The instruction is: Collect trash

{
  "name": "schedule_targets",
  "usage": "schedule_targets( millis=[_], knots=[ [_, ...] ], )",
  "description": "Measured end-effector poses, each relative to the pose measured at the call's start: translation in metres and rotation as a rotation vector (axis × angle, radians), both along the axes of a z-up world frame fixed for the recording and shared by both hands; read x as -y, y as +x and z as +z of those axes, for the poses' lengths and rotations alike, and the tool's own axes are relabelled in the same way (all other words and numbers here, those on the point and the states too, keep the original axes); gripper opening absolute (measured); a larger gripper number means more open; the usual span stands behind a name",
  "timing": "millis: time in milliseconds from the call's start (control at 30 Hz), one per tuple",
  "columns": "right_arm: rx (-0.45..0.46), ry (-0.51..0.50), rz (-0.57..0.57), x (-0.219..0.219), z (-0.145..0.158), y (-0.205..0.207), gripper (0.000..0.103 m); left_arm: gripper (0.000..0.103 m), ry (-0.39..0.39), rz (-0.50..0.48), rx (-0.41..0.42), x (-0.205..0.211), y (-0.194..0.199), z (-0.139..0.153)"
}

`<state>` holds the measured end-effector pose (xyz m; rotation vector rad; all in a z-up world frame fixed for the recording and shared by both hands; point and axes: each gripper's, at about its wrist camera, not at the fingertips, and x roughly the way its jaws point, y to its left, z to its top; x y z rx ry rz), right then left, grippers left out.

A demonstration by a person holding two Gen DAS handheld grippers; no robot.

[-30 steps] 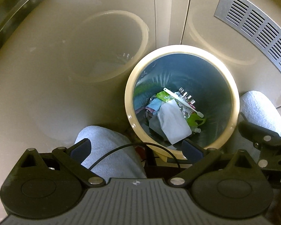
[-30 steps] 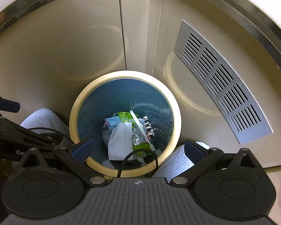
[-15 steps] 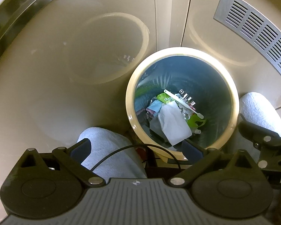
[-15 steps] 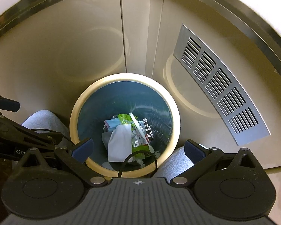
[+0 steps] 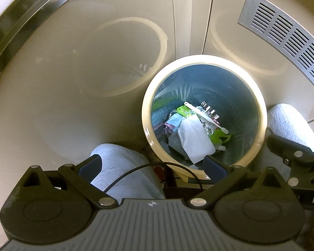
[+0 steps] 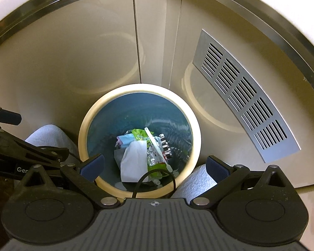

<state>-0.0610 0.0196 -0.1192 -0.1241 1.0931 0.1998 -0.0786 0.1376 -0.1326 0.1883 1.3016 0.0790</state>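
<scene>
Left wrist view looks down into a cream-rimmed trash bin [image 5: 255, 96] with a blue liner, standing against glossy beige panels [image 5: 62, 83]. Trash [image 5: 195, 138] lies at the bottom: white paper, green wrappers, foil and a white plastic stick. Both the left gripper [image 5: 151, 168] and the right gripper [image 6: 155, 165] hover above the bin with fingers spread wide, holding nothing. A metal vent grille [image 6: 242, 110] sits on the right-hand panel.

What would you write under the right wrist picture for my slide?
Open right gripper above a cream-rimmed trash bin holding a white napkin, green wrapper and white plastic stick.
</scene>
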Motion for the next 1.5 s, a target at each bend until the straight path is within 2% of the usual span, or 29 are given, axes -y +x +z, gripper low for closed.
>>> schedule_targets(
  millis=[1500],
  knots=[
    [0.065,0.013,-0.022,0.0,0.014,-0.015,0.103,0.103,0.016,-0.021,0.05,-0.001,-0.007,0.023]
  ],
)
